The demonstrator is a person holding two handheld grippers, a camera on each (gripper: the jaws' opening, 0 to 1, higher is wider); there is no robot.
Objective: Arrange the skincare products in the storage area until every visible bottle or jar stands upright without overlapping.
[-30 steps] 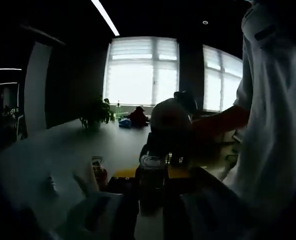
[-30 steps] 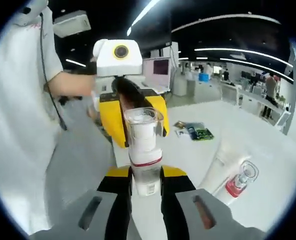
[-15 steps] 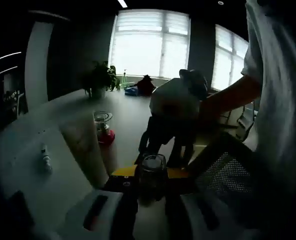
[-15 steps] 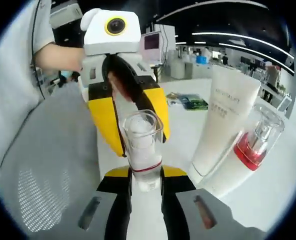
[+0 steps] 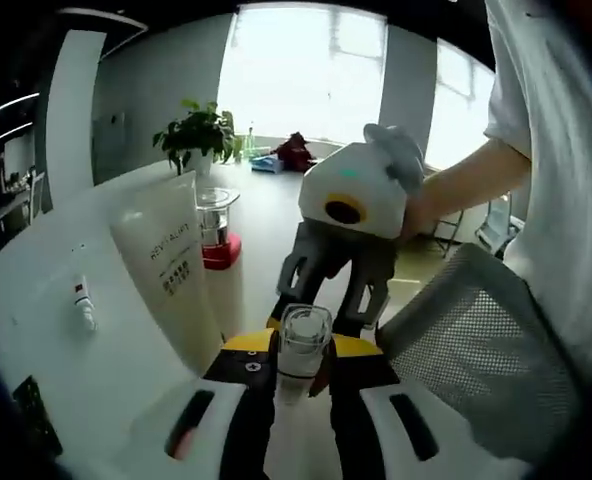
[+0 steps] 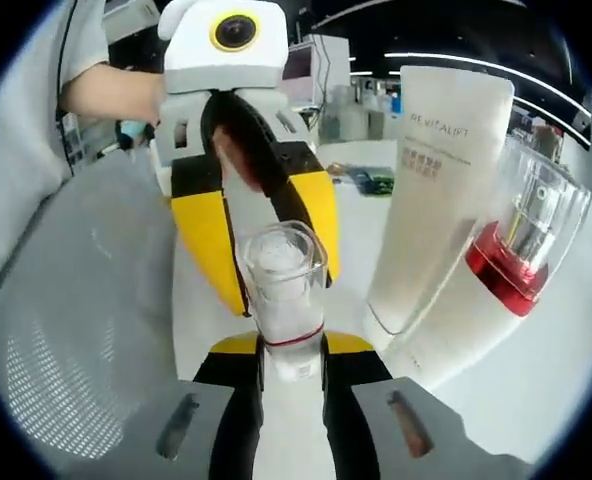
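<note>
- While both of your tools meet on the small clear-capped bottle [image 6: 285,300], the step in hand looks like placing it upright beside the white tube [image 6: 438,190].
- Your right hand-held gripper [image 6: 292,375] is clamped on the bottle's lower body, its black and yellow jaws pressed against both sides; in the left gripper view the same bottle [image 5: 301,345] sits between the jaws there.
- Your left hand-held gripper [image 6: 261,225], seen in the right gripper view, reaches in from behind the bottle with its yellow jaws flanking it; whether they press on it or stand just apart I cannot tell.
- The red-collared glass bottle [image 6: 521,250] stands just beside the white tube, on the side away from the held bottle; both look upright on the white tabletop [image 6: 536,390].
- A grey mesh basket [image 6: 81,330] lies near the held bottle, on the side opposite the tube.
- Your bare forearm [image 5: 466,185] extends level behind the right tool.
- My judgement: lower the bottle straight down clear of the tube, then release one tool at a time.
</note>
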